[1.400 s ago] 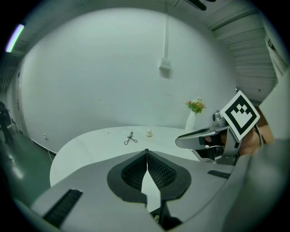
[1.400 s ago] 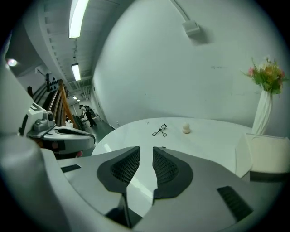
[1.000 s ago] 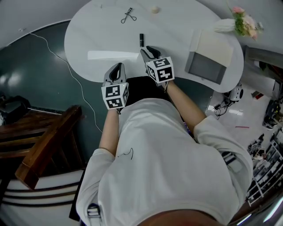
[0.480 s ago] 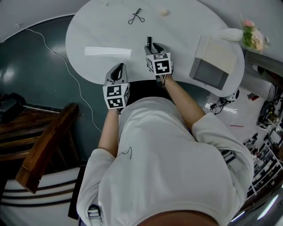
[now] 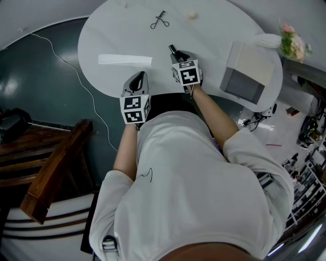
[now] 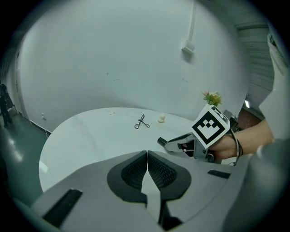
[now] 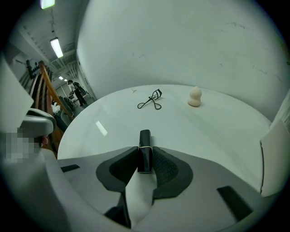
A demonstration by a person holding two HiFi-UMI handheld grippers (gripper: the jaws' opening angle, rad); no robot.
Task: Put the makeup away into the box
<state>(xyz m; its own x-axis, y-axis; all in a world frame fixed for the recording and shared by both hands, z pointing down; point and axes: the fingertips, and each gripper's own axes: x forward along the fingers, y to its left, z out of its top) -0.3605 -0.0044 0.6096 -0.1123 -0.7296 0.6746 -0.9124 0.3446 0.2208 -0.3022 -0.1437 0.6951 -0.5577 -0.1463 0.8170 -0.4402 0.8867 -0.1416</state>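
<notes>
**Lipstick clamped in the right gripper, box standing open to its right**

Nearest the person, the left gripper is hovering at the near edge of the white table. Its jaws are pressing together with nothing between them, as the left gripper view is showing.

Just beyond it and to the right, the right gripper is tilting down over the table. Its jaws have just been closing, and the pads are now squeezing a black lipstick from both sides. The tube's long axis is running along the jaws, pointing away from the person. Its far end is sticking out past the jaw tips, aiming towards the eyelash curler. A thin bright band is circling the tube where it is leaving the pads. Whether the tube is touching the tabletop I cannot tell.

To the right of that gripper and well apart from it, the box is sitting near the table's right edge. Its pale lid is lying open on the far side. The inside is showing only as flat grey, and I cannot make out any contents.

A white strip is lying on the table's left half. Farther back, the eyelash curler and a small cream sponge are resting near the far edge, apart from each other.
</notes>
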